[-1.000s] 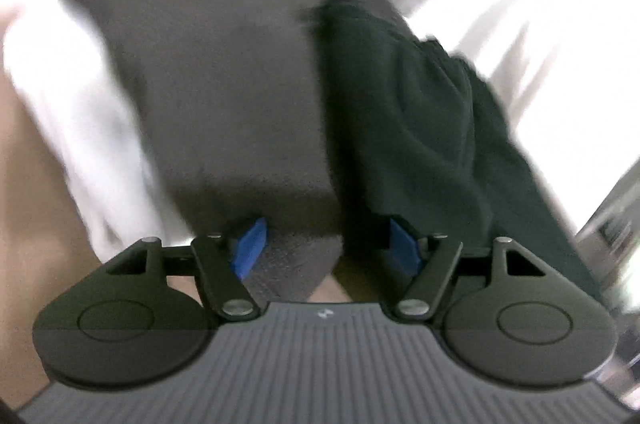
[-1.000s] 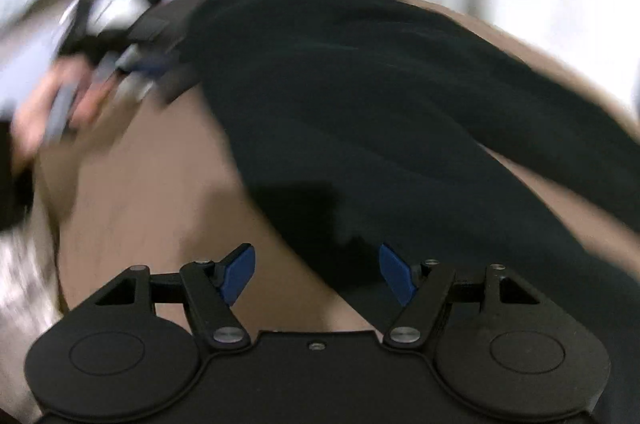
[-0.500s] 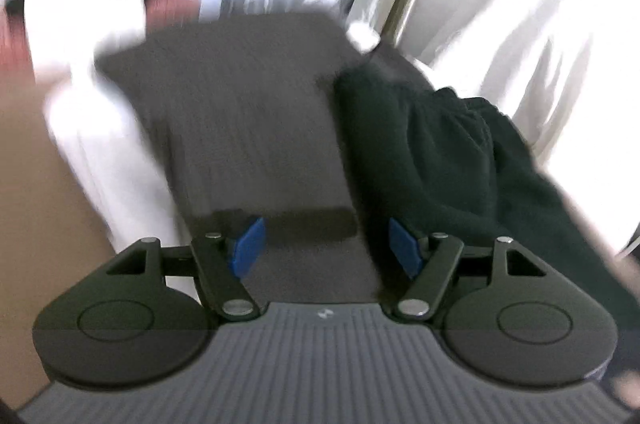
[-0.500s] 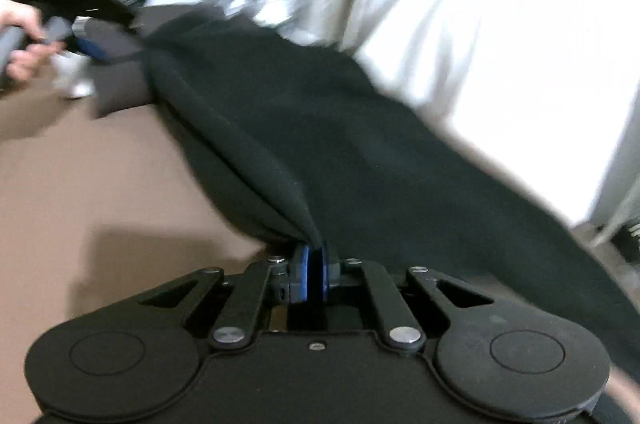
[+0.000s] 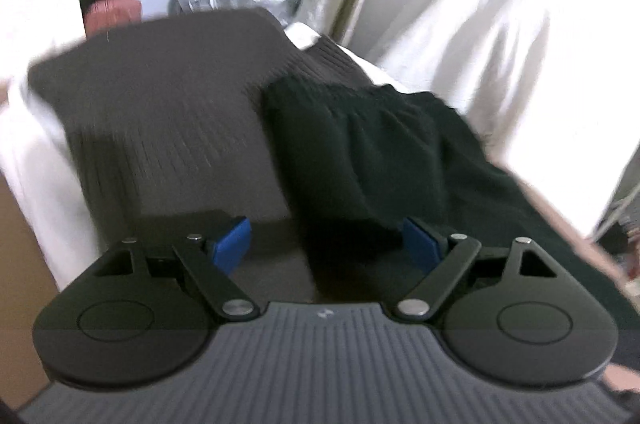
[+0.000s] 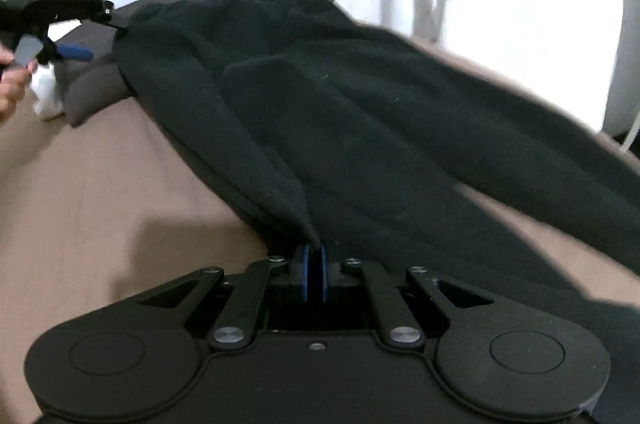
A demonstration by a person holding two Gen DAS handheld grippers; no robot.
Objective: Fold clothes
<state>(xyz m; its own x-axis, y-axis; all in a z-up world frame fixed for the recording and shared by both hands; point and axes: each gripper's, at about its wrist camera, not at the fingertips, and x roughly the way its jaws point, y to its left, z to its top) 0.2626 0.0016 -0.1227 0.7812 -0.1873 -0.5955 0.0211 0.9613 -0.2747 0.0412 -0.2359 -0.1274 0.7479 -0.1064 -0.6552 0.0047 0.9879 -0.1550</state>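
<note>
My right gripper [image 6: 315,278] has its jaws pressed together, pinching a corner of the black garment [image 6: 360,112], which sprawls over the tan counter [image 6: 100,192] from 12 o'clock out to 4 o'clock. My left gripper [image 5: 326,244] has its jaws spread, empty, above the seam where a folded grey knit [image 5: 168,112] meets the black garment [image 5: 380,160]. I see no containers. Only the left view shows white cloth [image 5: 36,160] under the knit at 9 o'clock; only the right view shows the left gripper [image 6: 68,24] from outside, at 10 o'clock, with a hand [image 6: 12,84] on it.
</note>
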